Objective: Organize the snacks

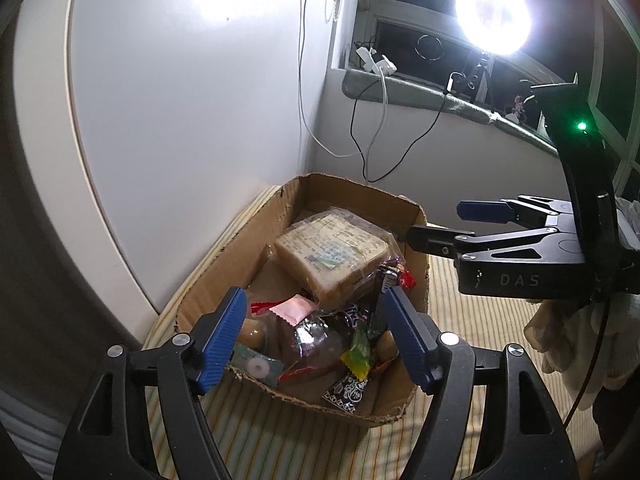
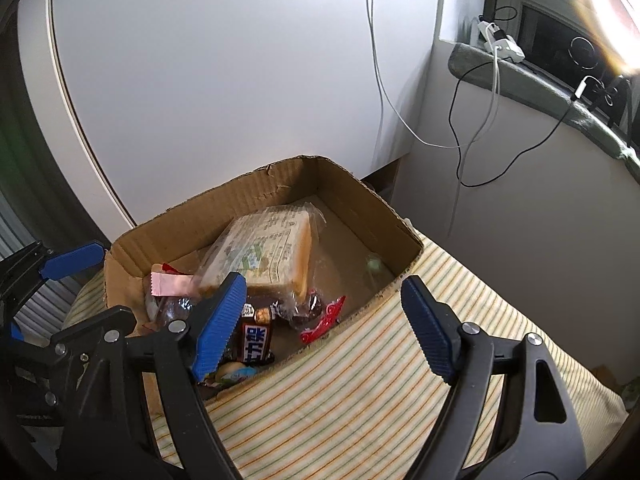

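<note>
A torn cardboard box (image 1: 224, 256) on striped cloth holds the snacks. A wrapped loaf of sliced bread (image 1: 332, 252) leans in its middle. Around it lie a pink wrapper (image 1: 292, 310), a green-yellow candy (image 1: 358, 356) and a black patterned packet (image 1: 346, 392). My left gripper (image 1: 316, 332) hovers open over the box's near end, gripping nothing. My right gripper (image 1: 436, 224) reaches in from the right over the box rim. In the right wrist view it (image 2: 324, 326) stands open above the box (image 2: 360, 188), the bread (image 2: 264, 252), a chocolate bar (image 2: 256, 340) and a red wrapper (image 2: 324, 320).
A white wall panel (image 1: 180, 100) rises just behind the box. Cables (image 1: 360, 132) hang from a window sill (image 1: 420, 96) at the back right, where a bright lamp (image 1: 494, 12) glares. Striped cloth (image 2: 360, 392) covers the surface around the box. A white cloth (image 1: 576, 340) hangs at the right.
</note>
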Demonstrator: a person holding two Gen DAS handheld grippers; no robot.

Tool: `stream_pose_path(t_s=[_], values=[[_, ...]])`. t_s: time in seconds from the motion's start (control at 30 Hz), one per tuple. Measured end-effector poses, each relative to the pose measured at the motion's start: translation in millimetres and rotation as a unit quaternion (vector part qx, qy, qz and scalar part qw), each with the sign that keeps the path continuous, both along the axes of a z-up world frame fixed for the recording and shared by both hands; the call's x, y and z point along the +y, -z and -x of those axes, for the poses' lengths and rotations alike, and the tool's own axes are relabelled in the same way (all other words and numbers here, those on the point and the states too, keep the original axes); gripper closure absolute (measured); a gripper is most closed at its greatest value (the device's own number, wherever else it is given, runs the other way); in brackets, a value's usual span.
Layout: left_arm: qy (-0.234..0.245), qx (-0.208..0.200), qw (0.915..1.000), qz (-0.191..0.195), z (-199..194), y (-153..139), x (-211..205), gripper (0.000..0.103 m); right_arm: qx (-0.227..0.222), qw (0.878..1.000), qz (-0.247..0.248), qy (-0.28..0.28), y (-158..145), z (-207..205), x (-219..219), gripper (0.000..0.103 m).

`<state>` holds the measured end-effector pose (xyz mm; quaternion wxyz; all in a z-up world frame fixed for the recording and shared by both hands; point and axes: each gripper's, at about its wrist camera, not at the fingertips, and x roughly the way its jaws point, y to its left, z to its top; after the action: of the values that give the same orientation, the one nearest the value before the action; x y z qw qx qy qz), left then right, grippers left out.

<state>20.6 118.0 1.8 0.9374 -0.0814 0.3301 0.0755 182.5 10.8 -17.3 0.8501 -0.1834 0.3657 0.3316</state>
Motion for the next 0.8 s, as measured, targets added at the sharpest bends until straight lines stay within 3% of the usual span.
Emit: stream_pose_path(t_s=[0.23,0.33,0.57,0.8], values=[[-0.007,-0.008,0.9999,-0.008,11,-6,-5,0.027,-0.019,0.999,-0.020,0.016,-12,19,-15,0.019],[-0.012,-0.013,0.9998,-0.011,17,-10,-6,0.023,-0.030,0.999,-0.034,0.025,-18,28,-21,0.001],[-0.024,-0.022,0.9993,-0.019,29,-17,-7,0.021,-0.064,0.996,-0.044,0.037,-28,53,-31,0.000],[-0.027,-0.023,0.9992,-0.018,36,-19,-7,0.021,-0.064,0.995,-0.057,0.053,-25,74,-47,0.000]])
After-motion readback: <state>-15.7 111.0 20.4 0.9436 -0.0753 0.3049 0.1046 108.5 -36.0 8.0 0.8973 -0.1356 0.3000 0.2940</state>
